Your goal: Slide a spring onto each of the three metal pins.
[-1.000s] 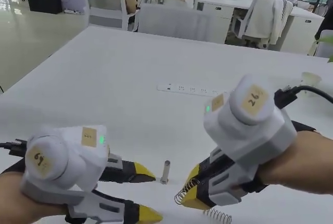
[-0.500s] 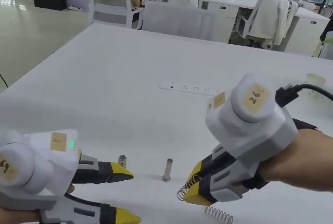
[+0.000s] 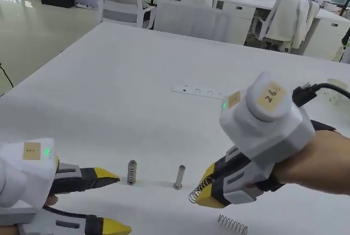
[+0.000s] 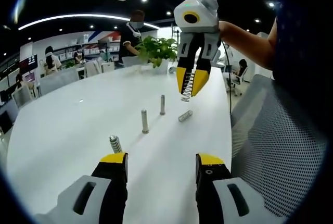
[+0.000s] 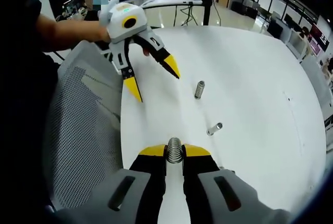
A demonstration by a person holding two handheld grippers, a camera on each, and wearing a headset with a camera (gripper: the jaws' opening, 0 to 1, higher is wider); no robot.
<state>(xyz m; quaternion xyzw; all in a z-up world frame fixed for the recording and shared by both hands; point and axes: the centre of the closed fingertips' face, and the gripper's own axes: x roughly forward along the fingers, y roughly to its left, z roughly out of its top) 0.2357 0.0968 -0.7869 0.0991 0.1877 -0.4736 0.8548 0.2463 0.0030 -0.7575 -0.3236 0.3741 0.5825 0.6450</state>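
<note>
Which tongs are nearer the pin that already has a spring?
Left. The left tongs sit open just beside the sprung pin; the right tongs, shut on a spring, are beyond the bare pin.

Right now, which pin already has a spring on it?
The pin nearest the left gripper: a coil wraps its shaft. The middle pin and far pin stand bare.

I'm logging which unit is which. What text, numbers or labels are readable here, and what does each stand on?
"26": handwritten on the round tan sticker atop the right gripper, which holds a spring.
The small sticker beside it: too blurred to read.
The square sticker on the left gripper: too small to read.
Nothing else is legible.
</note>
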